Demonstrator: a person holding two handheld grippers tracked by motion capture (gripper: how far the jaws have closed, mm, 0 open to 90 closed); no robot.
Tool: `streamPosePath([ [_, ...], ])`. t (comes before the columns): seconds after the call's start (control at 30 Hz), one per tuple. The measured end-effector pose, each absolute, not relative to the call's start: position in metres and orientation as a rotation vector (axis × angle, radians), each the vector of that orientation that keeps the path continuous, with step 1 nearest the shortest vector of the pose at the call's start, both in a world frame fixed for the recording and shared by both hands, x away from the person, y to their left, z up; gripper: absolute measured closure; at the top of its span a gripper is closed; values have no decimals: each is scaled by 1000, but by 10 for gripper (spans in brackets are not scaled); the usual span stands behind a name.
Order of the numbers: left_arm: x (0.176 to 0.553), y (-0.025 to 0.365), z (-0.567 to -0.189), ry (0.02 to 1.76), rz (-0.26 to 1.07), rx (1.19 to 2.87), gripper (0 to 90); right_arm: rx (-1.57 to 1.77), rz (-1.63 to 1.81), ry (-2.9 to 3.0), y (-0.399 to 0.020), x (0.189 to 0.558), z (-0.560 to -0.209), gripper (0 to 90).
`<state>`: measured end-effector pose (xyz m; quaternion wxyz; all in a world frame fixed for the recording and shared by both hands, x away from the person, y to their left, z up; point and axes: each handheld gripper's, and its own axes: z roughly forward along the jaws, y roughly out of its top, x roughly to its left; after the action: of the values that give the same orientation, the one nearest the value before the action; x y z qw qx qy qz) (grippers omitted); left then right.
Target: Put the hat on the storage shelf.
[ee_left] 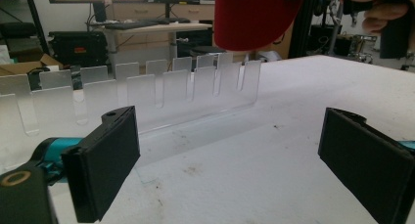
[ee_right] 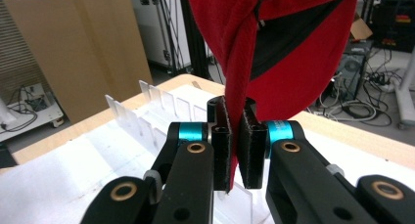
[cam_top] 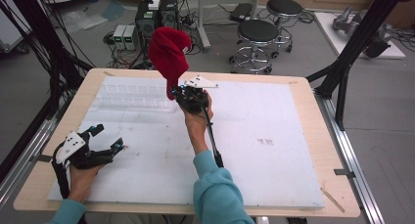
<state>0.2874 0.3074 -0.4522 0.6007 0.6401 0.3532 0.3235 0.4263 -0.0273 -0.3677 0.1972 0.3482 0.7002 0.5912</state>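
The fingers [ee_right: 221,141] of the right gripper [ee_right: 236,145] are pinched together on an edge of a red cap [ee_right: 274,43], lifting it above the far middle of the white worktop [cam_top: 274,155]. The cap hangs just over a clear plastic rack [ee_left: 161,94]. The left gripper [ee_left: 230,160] rests low at the worktop's near left, fingers spread wide, holding nothing.

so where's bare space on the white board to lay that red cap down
The white board is bare right of the right gripper, out to its right edge, and between both hands. The far left is crowded by the clear slotted rack, with the red cap above.
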Motion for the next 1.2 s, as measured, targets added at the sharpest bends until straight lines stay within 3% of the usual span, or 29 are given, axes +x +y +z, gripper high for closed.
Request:
streamPosePath([
  [1.2,287,309,-453,825,752,1464,88,1078,1608,2019,-11,431,-391,859],
])
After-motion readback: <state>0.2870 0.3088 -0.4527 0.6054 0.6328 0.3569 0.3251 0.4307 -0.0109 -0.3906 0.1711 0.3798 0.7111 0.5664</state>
